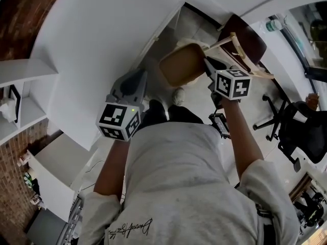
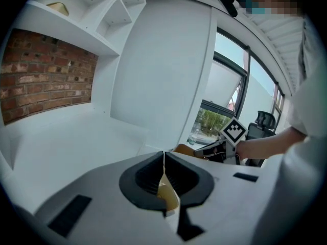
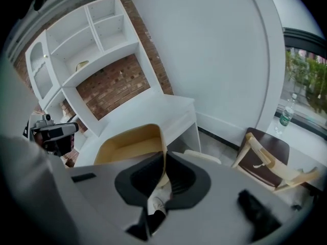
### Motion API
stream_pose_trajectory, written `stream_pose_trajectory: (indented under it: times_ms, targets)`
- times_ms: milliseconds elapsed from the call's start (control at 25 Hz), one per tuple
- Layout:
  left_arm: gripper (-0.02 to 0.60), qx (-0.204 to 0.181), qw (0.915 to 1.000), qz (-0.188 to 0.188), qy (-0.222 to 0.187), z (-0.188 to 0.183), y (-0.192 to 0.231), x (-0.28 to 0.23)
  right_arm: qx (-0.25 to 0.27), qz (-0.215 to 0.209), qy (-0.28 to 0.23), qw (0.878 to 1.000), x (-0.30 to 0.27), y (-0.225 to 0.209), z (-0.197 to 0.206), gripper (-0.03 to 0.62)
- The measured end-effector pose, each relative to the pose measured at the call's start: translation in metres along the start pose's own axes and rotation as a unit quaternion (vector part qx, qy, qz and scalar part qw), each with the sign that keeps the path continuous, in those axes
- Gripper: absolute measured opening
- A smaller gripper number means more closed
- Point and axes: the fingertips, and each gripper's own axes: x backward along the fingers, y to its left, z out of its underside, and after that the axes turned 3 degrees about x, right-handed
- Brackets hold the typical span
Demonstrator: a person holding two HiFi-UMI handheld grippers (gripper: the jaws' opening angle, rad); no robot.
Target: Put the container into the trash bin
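While left tongs (image 2: pixel 164 168) and right tongs (image 3: pixel 164 163) each pinch a thin wall of the container (image 3: pixel 127 144) held aloft, uneven pulling could tear it or slip one grip.

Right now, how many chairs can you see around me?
2. A wooden chair with a dark seat is at the head view's upper right; a black office chair is at its right edge. Lower-right clutter is unclear; more may be hidden.
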Motion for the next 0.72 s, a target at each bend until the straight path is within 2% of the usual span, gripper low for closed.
stream_pose_trajectory:
  times_ms: [120,280,520,720]
  targets:
    - [0.018,-0.008,0.9999,0.006,0.002,-0.002,-0.019,-0.008,-0.007,0.006,-0.008,1.0,0.015,-0.016,0.005,0.04]
    - [0.018,0.008,0.9997,0.024,0.003,-0.002,-0.039,-0.017,-0.019,0.007,-0.011,1.0,0.028,-0.032,0.019,0.04]
    - [0.018,-0.002,0.9996,0.026,0.012,0.003,-0.063,-0.028,-0.037,0.014,-0.012,0.999,0.046,-0.057,0.04,0.04]
    - [0.018,-0.033,0.9984,0.035,0.031,0.011,-0.078,-0.038,-0.057,0.029,-0.014,0.998,0.057,-0.075,0.054,0.04]
